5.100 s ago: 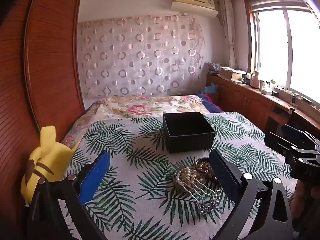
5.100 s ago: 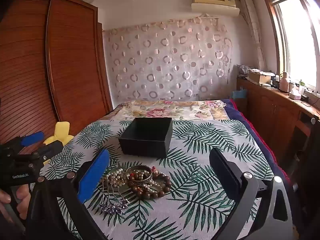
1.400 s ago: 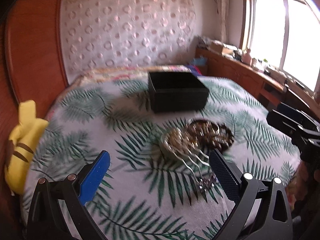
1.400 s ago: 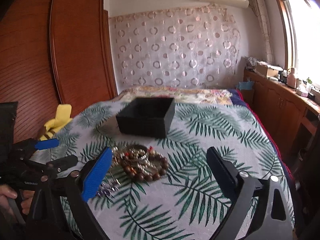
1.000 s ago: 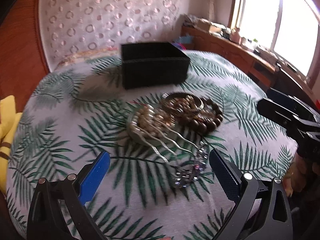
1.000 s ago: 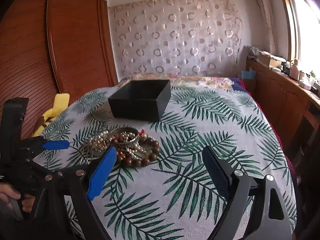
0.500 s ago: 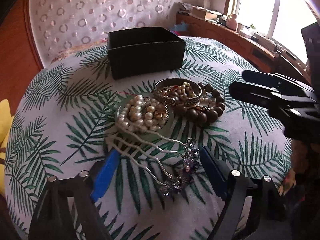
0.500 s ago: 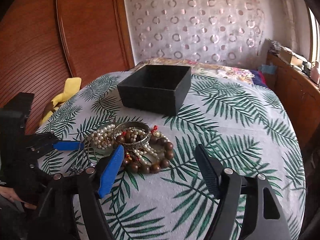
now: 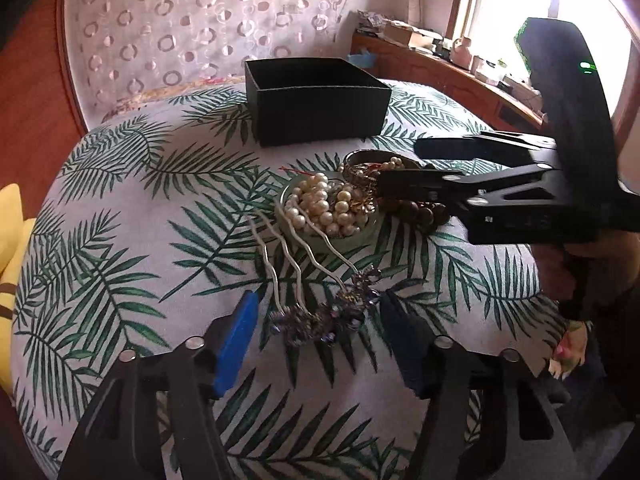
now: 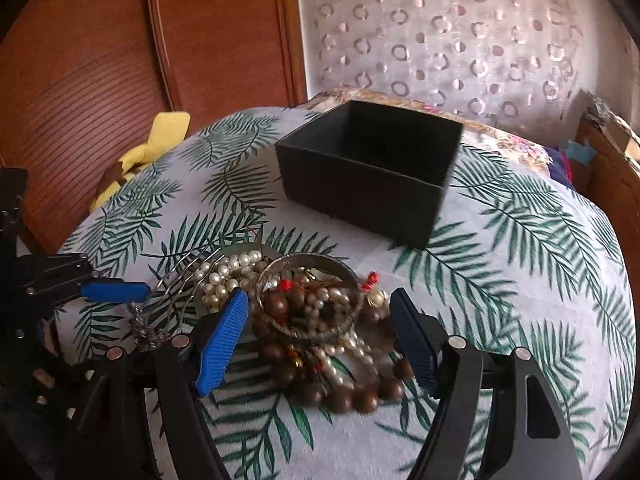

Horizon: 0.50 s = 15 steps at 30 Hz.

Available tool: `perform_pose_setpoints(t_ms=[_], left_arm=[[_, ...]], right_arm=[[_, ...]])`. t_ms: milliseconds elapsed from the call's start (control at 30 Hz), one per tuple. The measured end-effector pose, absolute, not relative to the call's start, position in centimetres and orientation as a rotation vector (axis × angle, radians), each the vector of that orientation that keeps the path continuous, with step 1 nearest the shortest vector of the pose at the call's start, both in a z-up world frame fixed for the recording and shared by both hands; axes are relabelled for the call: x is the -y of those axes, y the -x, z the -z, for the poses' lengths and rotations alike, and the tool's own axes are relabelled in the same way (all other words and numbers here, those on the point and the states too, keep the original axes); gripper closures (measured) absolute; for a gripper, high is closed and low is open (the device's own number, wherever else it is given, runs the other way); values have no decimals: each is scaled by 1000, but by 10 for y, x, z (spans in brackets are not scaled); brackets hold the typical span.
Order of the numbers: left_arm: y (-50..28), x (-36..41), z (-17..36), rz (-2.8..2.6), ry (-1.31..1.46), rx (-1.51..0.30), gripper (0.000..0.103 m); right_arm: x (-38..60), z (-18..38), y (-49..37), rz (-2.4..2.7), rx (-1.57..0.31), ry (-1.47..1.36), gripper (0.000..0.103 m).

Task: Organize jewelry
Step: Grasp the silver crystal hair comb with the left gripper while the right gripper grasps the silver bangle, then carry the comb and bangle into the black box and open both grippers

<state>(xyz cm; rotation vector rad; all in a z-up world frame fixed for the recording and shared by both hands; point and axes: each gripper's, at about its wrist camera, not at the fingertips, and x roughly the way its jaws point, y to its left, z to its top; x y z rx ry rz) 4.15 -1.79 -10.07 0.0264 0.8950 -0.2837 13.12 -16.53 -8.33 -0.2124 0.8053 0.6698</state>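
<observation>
A pile of jewelry lies on the palm-leaf cloth [image 9: 120, 240] in front of an open black box [image 9: 316, 100], also seen in the right wrist view [image 10: 368, 172]. My left gripper [image 9: 320, 320] is open, its jaws either side of the jewelled heads of the silver hairpins [image 9: 324, 316]. A pearl strand [image 9: 328, 208] lies in a small dish behind them. My right gripper [image 10: 320, 312] is open around a metal bangle [image 10: 308, 296] and brown wooden beads [image 10: 340, 396]. It also shows in the left wrist view [image 9: 400, 168], over the beads.
A yellow plush toy [image 10: 140, 152] lies at the left edge by the wooden wardrobe [image 10: 120, 60]. A patterned curtain [image 10: 460, 40] hangs behind the bed. A wooden counter [image 9: 460, 76] runs under the window at the right.
Both grippers have come down and forward onto the jewelry pile. Their jaws have narrowed, the left around the hairpin heads, the right around the bangle and beads.
</observation>
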Motion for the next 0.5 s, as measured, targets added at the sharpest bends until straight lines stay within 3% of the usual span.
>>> perform_pose_setpoints(t_ms=[267,367,433,500], left_arm=[[-44,12,102,281,-23,-889,43],[-47,16,103,280,-41,-881,37],[-48,18,104,279,-59,-875,37],[-49,18,104,276,-72,-864,47]], right_arm=[[151,86,-139,-682,-818,273,27],[152,85,-140,-700,-826,275,42],[153,84,-140,-706,-829,290,42],[155,83,-139,-710,-825,293,42]])
